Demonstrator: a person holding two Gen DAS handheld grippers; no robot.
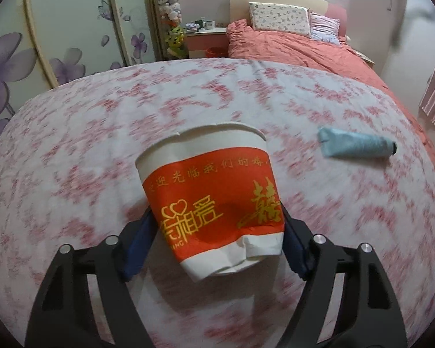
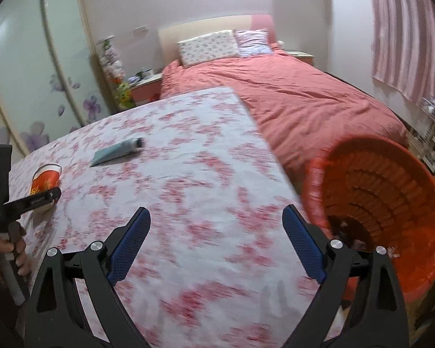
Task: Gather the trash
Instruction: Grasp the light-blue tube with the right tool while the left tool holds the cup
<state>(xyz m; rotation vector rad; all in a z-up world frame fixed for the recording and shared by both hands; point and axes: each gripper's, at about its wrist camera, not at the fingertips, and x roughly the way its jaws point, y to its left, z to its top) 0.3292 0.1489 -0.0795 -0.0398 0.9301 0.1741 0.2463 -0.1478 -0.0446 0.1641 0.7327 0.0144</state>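
Observation:
A crumpled red and white paper cup (image 1: 214,200) with gold writing is held between the blue pads of my left gripper (image 1: 217,232), just above the floral tablecloth (image 1: 101,145). The right wrist view shows the cup (image 2: 45,178) in the left gripper (image 2: 40,198) at the table's left side. A light blue tube (image 1: 355,145) lies on the table to the right; it also shows in the right wrist view (image 2: 117,150). My right gripper (image 2: 216,237) is open and empty over the table's near right part. An orange trash basket (image 2: 385,211) stands off the table's right edge.
A bed with a pink cover (image 2: 304,98) and pillows lies behind the table. A wardrobe with flower doors (image 1: 58,43) stands at the left. A nightstand (image 1: 206,33) with mugs sits by the bed. A striped curtain (image 2: 406,29) hangs at the right.

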